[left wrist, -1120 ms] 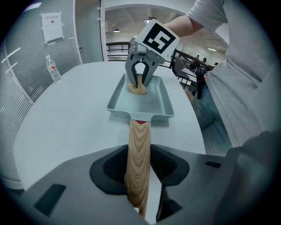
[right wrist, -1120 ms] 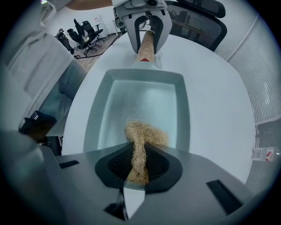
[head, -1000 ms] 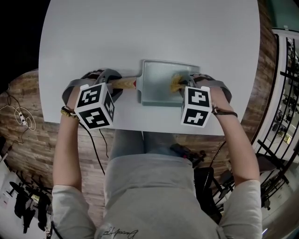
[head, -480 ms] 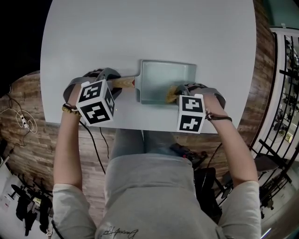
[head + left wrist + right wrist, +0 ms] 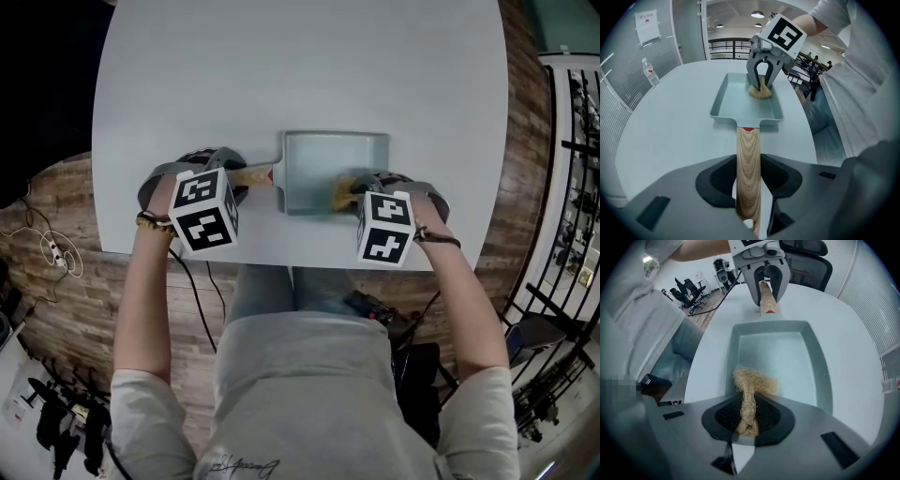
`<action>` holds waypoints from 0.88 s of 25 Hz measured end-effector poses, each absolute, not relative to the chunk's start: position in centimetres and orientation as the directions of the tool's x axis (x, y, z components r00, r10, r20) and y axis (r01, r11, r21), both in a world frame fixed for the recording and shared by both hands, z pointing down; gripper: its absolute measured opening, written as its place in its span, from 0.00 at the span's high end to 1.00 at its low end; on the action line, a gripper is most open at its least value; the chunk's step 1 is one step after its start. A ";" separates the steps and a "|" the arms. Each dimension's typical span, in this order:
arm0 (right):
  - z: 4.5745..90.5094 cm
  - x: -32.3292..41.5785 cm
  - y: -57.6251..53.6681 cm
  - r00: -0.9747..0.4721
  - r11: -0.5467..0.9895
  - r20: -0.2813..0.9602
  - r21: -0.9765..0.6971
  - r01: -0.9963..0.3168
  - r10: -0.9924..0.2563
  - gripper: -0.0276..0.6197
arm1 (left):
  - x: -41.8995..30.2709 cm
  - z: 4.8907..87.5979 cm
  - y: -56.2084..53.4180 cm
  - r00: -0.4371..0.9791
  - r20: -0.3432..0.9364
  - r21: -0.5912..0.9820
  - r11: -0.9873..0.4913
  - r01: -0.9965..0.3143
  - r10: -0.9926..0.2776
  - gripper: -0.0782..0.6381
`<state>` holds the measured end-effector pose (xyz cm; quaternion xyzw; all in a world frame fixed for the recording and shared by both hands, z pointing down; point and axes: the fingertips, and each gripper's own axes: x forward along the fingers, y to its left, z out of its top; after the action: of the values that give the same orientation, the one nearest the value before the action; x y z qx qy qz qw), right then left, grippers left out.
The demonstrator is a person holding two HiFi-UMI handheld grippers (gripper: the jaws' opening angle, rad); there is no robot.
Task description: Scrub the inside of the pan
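Since a second ago the right claw has drawn its tan fibre scrubbing pad a little toward the near wall of the grey-green rectangular metal pan, while the left claw has kept its place on the pan's light wooden handle. From the head view, the pan lies flat on the pale grey round counter, near its front edge, with the handle pointing to the person's left. From the left gripper view, the jaws are clamped on both sides of the handle, well back from the red collar, and the pan holds nothing but the pad. From the right gripper view, the jaws pinch the pad's upper end, and its frayed lower end presses on the speckled pan floor; no water or foam shows. I judge the pan stiff and apt to slide on the smooth counter, so the handle is the place to hold it. The pad looks soft, light and springy, and is best pinched high.
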<state>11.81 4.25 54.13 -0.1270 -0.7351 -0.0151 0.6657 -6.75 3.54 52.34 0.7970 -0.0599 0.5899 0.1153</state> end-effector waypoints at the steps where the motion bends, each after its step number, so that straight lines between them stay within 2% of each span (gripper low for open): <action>1: 54.1 11.7 4.1 -0.091 0.970 0.982 -0.145 0.197 0.165 0.85 | -6.8 52.3 3.5 0.297 0.954 0.113 -0.967 -0.230 0.041 0.67; 16: 53.4 11.2 2.7 -0.236 0.994 0.966 -0.101 0.038 0.107 0.85 | -6.6 52.7 3.8 0.338 0.941 0.111 -0.963 -0.244 0.023 0.66; 22: 52.9 11.0 2.7 -0.261 0.996 0.961 -0.091 0.001 0.088 0.85 | -7.4 53.0 4.3 0.322 0.946 0.122 -0.965 -0.231 0.042 0.62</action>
<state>11.01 2.73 52.91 -0.0281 -0.7933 0.0357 0.6072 -7.36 4.27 53.03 0.8043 -0.0587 0.5793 0.1181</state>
